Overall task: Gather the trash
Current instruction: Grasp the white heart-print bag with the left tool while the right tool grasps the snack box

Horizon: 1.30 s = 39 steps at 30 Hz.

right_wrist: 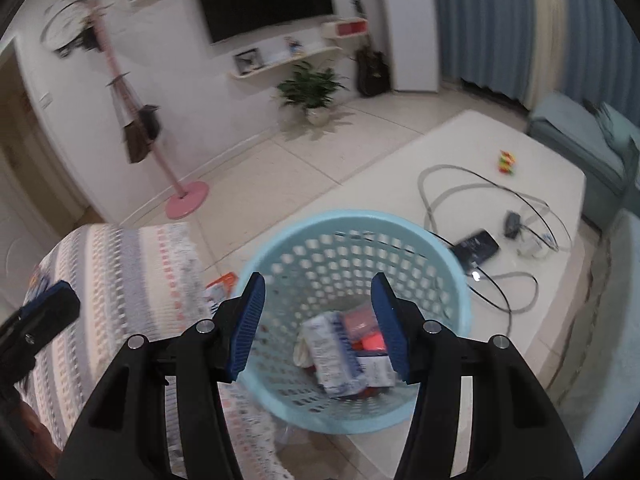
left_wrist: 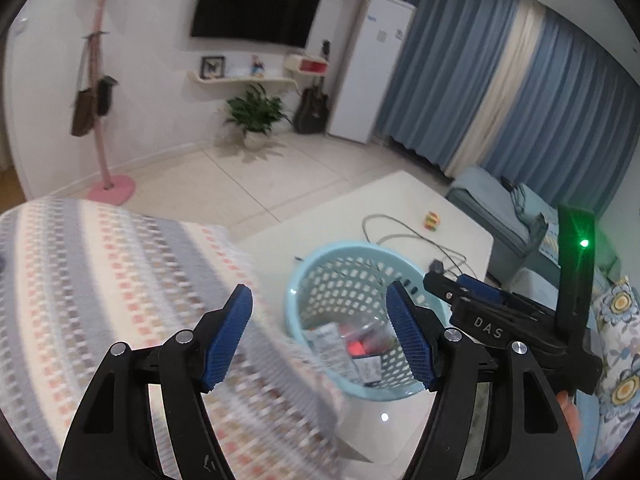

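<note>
Trash [left_wrist: 352, 344] lies in the blue basket [left_wrist: 320, 264] on the white table [left_wrist: 448, 208], at five o'clock in the left wrist view, where the left gripper [left_wrist: 320, 336] gapes empty. In the right wrist view, the right gripper [right_wrist: 316, 328] hangs over the basket, parted, holding nothing; cables [right_wrist: 480, 184] at two o'clock, tiled floor [right_wrist: 280, 160] beyond.

You are working in a home living room: a television [left_wrist: 256, 2] is hanging on the far wall above a shelf [left_wrist: 240, 78], a potted plant [left_wrist: 256, 116] and guitar [left_wrist: 313, 108] are standing below, blue curtains [left_wrist: 520, 92] are covering the right, and a sofa [left_wrist: 496, 208] is sitting beside the low white table [left_wrist: 400, 200].
</note>
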Tool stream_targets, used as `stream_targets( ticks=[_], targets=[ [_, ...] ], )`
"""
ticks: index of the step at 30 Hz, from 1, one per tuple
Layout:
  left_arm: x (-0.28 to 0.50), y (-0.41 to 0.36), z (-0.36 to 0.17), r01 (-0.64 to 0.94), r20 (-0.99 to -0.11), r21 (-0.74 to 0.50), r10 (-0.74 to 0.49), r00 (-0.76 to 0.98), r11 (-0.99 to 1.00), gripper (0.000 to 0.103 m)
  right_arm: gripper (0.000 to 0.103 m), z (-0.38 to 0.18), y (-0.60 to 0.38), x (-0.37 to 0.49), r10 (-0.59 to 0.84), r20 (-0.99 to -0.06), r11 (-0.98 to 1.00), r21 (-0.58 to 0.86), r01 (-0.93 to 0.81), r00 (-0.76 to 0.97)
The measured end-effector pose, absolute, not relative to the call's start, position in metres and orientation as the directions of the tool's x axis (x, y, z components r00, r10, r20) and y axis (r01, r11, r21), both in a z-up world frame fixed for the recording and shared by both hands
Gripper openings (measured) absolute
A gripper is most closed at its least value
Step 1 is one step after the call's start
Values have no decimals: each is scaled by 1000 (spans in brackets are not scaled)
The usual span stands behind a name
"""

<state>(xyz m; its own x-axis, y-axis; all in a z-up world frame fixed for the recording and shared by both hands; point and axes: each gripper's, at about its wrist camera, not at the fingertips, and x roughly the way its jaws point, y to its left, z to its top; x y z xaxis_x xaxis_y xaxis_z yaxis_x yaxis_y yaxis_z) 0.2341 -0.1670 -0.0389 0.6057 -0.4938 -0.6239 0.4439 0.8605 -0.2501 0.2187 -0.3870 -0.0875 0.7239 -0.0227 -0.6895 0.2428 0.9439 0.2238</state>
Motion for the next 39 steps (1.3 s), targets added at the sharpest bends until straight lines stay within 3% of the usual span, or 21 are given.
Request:
stream_targets(
  ticks=[10, 14, 17, 19, 21, 29, 39],
  targets=[
    [189, -22, 11, 198, -538, -252, -307, 785, 947, 73, 62, -39, -255, 230, 159, -611, 985, 151, -82, 776],
    [175, 45, 16, 17, -558, -224, -142, 818, 974, 74, 64, -20, -190, 235, 242, -587, 969, 106, -223, 772],
    [168, 91, 13, -110, -580, -215, -36, 814, 970, 77, 73, -10, -146, 238, 310, -563, 943, 79, -323, 766],
    [163, 122, 7, -197, -597, -218, 29, 801, 956, 78, 79, -6, -113, 240, 409, -534, 899, 99, -426, 739],
    [159, 149, -3, -268, -615, -219, 81, 785, 938, 78, 79, -8, -82, 249, 498, -521, 846, 114, -521, 694],
    [161, 213, -58, -409, -705, -249, 125, 698, 878, 78, 86, -39, 17, 290, 526, -594, 768, 25, -640, 609],
    [175, 217, -91, -409, -744, -198, 135, 654, 891, 79, 86, -81, 69, 371, 470, -725, 774, 63, -630, 504]
  ],
)
